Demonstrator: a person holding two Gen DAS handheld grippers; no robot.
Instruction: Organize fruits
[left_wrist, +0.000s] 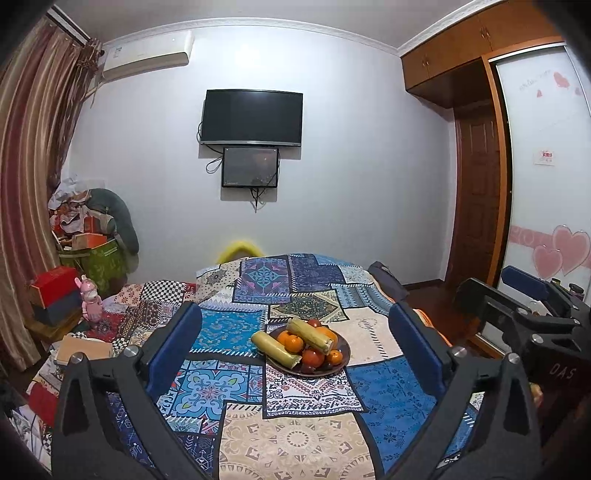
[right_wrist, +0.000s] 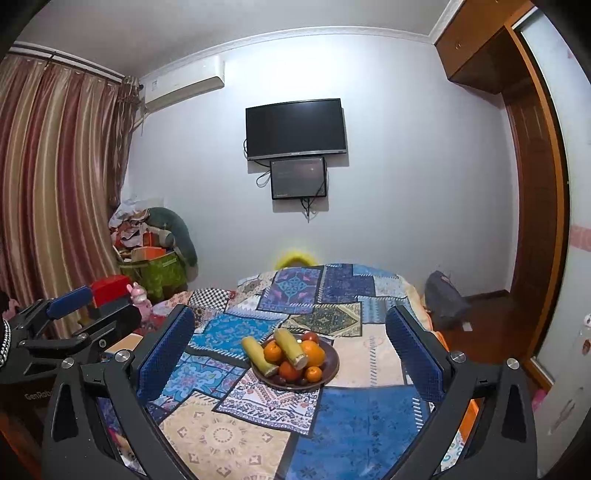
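A dark round plate (left_wrist: 342, 356) (right_wrist: 331, 365) sits on the patchwork cloth ahead. It holds two yellow corn cobs (left_wrist: 312, 334) (right_wrist: 291, 345), several oranges (left_wrist: 290, 340) (right_wrist: 313, 352) and small red fruits (left_wrist: 313, 357). One cob (left_wrist: 275, 348) (right_wrist: 257, 355) hangs over the plate's left rim. My left gripper (left_wrist: 295, 332) is open and empty, held back from the plate. My right gripper (right_wrist: 290, 338) is open and empty, also short of the plate. The right gripper also shows at the right edge of the left wrist view (left_wrist: 532, 306); the left one shows at the left of the right wrist view (right_wrist: 74, 314).
The patchwork cloth (left_wrist: 295, 424) (right_wrist: 351, 424) covers the surface. A pink rabbit toy (left_wrist: 90, 299), red boxes (left_wrist: 53, 288) and a cluttered green bag (left_wrist: 96, 258) stand at the left by the curtain. A grey bag (right_wrist: 443, 299) lies on the floor at the right. A wardrobe (left_wrist: 480, 184) is right.
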